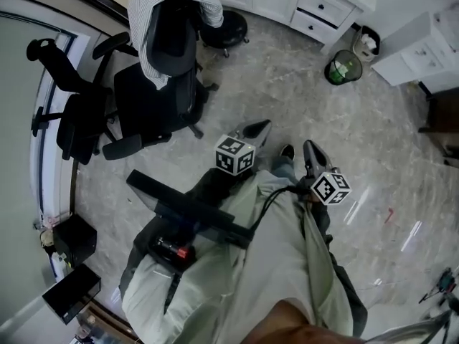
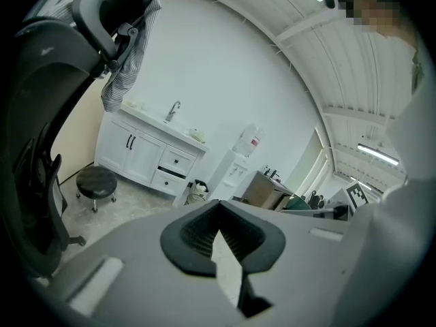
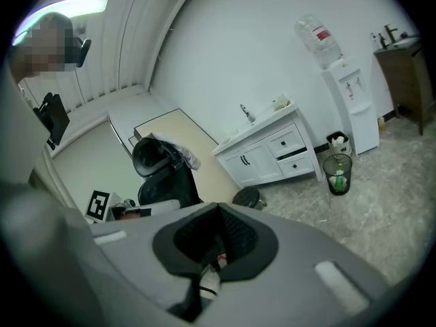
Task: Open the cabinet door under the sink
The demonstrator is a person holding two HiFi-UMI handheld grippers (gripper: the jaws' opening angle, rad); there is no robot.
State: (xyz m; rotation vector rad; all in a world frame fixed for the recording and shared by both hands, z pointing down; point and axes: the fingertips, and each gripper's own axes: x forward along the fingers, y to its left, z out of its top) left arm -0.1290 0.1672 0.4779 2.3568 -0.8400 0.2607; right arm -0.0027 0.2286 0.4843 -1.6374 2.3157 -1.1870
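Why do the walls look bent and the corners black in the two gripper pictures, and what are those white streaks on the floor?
Left gripper view: a wide-angle lens bows the wall and leaves the corners black. Right gripper view: the same bending, and the ceiling light is blown out to plain white. Head view: the streaks are glare, lamps mirrored on the shiny floor.

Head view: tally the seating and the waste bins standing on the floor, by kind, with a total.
Black office chairs: 2
Black round stool: 1
Waste bins: 2, a dark wire-mesh bin and a small bin lined in white
Total: 5
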